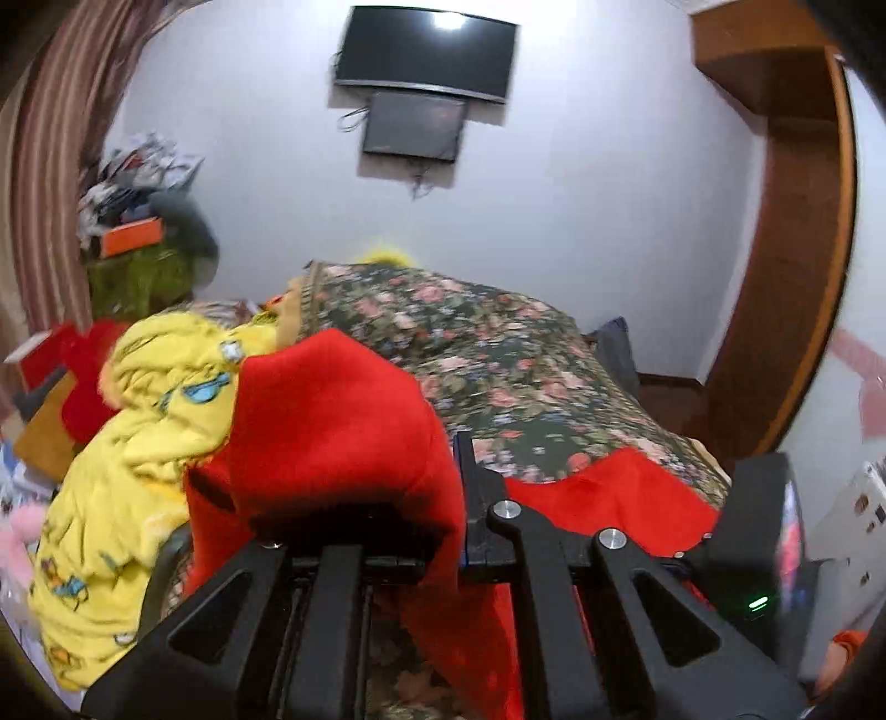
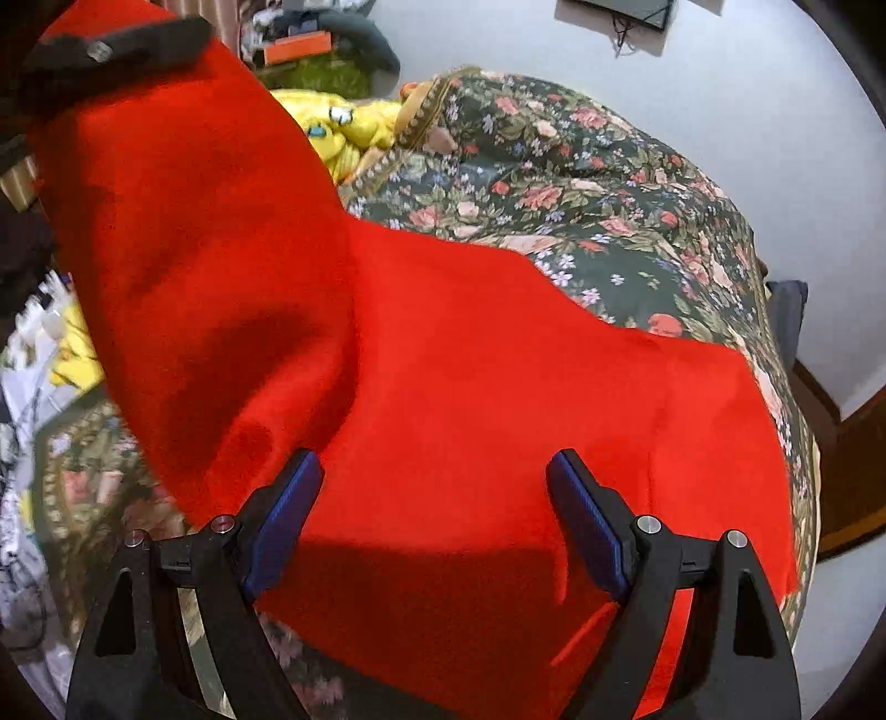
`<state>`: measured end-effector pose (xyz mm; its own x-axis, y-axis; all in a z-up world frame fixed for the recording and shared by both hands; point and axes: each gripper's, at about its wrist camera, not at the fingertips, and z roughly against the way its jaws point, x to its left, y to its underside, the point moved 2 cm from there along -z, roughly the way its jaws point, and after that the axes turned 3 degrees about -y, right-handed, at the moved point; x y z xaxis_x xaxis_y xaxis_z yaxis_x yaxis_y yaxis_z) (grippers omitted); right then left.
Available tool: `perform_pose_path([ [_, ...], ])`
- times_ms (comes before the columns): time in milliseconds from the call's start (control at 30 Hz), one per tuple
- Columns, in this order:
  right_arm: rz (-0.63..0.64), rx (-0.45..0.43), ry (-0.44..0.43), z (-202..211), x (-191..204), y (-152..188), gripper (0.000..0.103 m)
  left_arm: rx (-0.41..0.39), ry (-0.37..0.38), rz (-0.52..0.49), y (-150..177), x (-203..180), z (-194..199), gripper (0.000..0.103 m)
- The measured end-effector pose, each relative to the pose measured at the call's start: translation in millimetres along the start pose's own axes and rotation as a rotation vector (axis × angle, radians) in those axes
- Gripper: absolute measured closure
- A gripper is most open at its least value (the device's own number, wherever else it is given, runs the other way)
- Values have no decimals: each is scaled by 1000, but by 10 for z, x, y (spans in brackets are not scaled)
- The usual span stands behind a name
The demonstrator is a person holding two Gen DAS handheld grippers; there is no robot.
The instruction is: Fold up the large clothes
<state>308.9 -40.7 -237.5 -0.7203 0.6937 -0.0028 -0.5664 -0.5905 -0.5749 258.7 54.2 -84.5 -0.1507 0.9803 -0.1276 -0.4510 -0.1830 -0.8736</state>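
The floral-covered bed carries your red garment, spread from centre toward 4 o'clock. Your left hand-held gripper is clamped on its lifted 10 o'clock corner; your right hand-held gripper hovers wide open, empty.

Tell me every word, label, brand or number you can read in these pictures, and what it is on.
No text can be read in either view.
Yellow garment: cartoon prints only, no legible letters.
Orange box on the cluttered shelf: too blurred to read any marking.
White item at the right edge: small dark marks, too small and blurred to read.
Wall screens: dark, showing nothing.
Red garment and floral bedspread: no writing.
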Motion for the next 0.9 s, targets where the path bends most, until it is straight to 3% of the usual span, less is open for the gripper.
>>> perform_pose_path([
  [100, -77, -46, -28, 271, -219, 76, 20, -10, 75, -19, -77, -232, 9, 100],
  [233, -192, -117, 105, 680, -722, 274, 20, -37, 153, -121, -105, -700, 44, 100],
  [333, -268, -148, 205, 943, -1076, 485, 20, 1, 229, -190, -42, -1098, -11, 100],
  [433, -340, -153, 278, 1155, -1370, 721, 20, 81, 334, -230, 103, -1473, -106, 100],
  [567, -466, -156, 293, 1318, -1685, 1004, 20, 236, 454, -270, 370, -1804, -249, 100],
  [767, -597, -162, 256, 1398, -1865, 1302, 20, 487, 537, -251, 809, -2032, -557, 100],
  [900, -597, -168, 254, 1454, -1867, 1360, 20, 524, 524, -360, 1053, -2173, -486, 99],
])
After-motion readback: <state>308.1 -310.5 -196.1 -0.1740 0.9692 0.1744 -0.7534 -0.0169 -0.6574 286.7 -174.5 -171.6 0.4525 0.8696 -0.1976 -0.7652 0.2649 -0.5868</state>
